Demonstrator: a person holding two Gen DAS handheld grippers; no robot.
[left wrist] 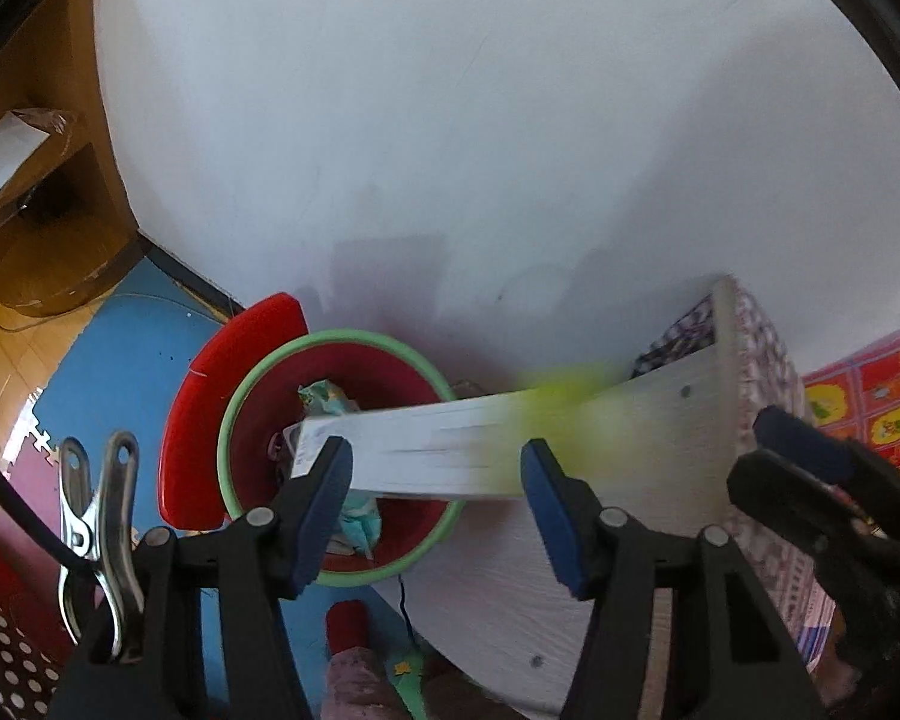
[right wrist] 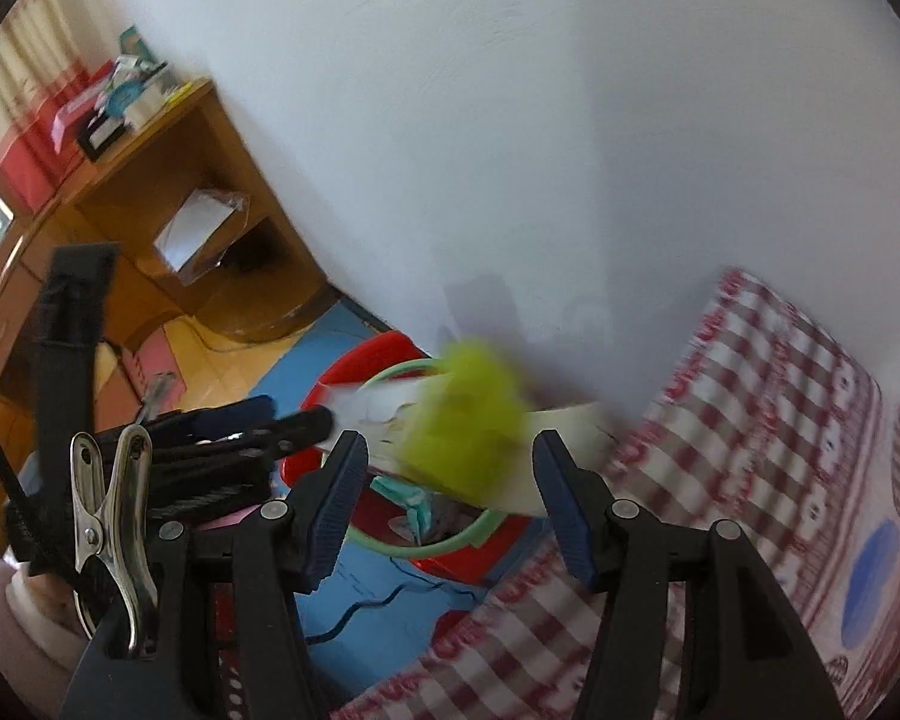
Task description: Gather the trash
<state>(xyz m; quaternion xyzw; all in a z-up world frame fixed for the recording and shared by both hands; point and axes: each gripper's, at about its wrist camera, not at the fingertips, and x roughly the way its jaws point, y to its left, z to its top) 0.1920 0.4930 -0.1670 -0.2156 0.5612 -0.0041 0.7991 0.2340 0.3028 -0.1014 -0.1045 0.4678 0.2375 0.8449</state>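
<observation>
My left gripper [left wrist: 437, 468] stands wide, nothing pressed by its pads. Just ahead of it and below sits the red bin [left wrist: 336, 462] with a green rim, crumpled wrappers [left wrist: 324, 399] inside. A white flat piece [left wrist: 414, 450] with a blurred yellow-green thing [left wrist: 570, 396] stretches over the bin, across the jaws' gap. My right gripper [right wrist: 450, 468] is likewise wide, the yellow-green thing blurred between its fingers; whether it touches them I cannot tell.

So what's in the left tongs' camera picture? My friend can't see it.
A blurred white and yellow-green box hangs over a red bin with a green rim that already holds crumpled trash. The left tongs frame the box, jaws apart. The bin stands on a blue floor mat by a white wall.
</observation>
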